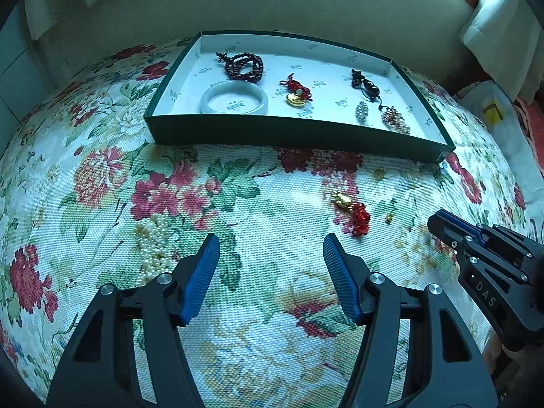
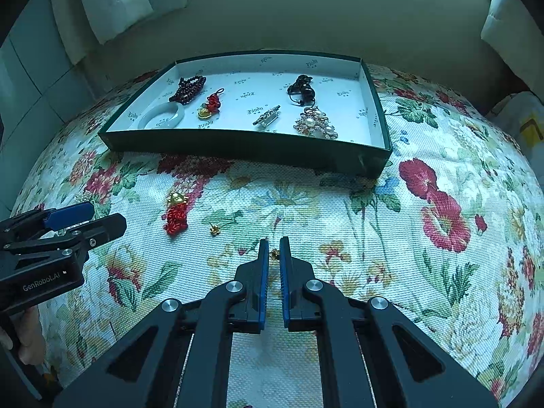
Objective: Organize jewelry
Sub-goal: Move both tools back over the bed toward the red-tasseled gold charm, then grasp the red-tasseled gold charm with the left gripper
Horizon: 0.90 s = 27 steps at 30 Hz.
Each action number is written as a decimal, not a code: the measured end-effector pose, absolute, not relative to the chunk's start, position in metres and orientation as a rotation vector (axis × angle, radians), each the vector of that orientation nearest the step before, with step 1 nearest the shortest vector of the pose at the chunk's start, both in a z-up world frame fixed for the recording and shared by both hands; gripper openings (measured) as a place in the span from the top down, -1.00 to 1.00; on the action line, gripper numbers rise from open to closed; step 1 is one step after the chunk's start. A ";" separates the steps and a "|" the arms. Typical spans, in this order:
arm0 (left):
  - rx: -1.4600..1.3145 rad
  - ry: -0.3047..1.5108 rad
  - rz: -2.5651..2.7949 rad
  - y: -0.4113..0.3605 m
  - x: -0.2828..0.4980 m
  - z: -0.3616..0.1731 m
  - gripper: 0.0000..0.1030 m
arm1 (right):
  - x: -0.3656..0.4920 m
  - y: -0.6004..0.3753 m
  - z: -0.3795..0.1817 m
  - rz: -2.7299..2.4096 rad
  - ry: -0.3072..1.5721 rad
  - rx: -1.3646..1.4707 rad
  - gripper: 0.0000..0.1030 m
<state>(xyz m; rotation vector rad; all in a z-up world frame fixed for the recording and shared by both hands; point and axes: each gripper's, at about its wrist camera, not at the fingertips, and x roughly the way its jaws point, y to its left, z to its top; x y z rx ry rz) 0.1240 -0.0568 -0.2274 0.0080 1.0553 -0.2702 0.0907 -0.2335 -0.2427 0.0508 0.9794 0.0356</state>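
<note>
Pearl necklace (image 1: 154,244): heaped on the flowered cloth (image 1: 102,176) at the far left, just beside the left claw's left finger; a pale bunch of small beads, not yet in the tray, easy to lose against the pattern.

Left claw (image 1: 272,248): jaws spread wide with nothing between them, hovering over bare cloth; I judge it is waiting, perhaps for the pearls close by.

Tray (image 2: 244,142): a shallow dark-green box lid with a white printed lining, at the far side of the cloth; it is plainly the place where sorted pieces go.

Tray, left half: a dark red bead bracelet (image 2: 188,89), a pale jade-like bangle (image 2: 163,117) lying flat, and a red knot charm with a gold piece (image 2: 210,106).

Tray, right half: a dark bead cord (image 2: 301,89), a narrow sparkly clip (image 2: 267,115) and a pearl brooch (image 2: 316,124); the pieces lie apart, likely so they do not tangle.

Loose charm (image 2: 176,212): gold figure on a red knotted tassel, on the cloth in front of the tray, between the two claws.

Loose gold stud (image 2: 214,228): tiny, just right of the tassel.

Right claw (image 2: 274,243): jaws nearly closed, with a second small gold stud (image 2: 274,255) in the narrow gap; whether the pads already pinch it or only flank it I cannot tell.

Why so narrow: the stud is very small, so only a slim opening would catch it; it could slip out.
</note>
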 end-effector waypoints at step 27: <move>0.055 1.048 -0.377 -0.107 0.130 -0.242 0.77 | 0.082 -0.263 -0.244 0.045 0.992 0.077 0.88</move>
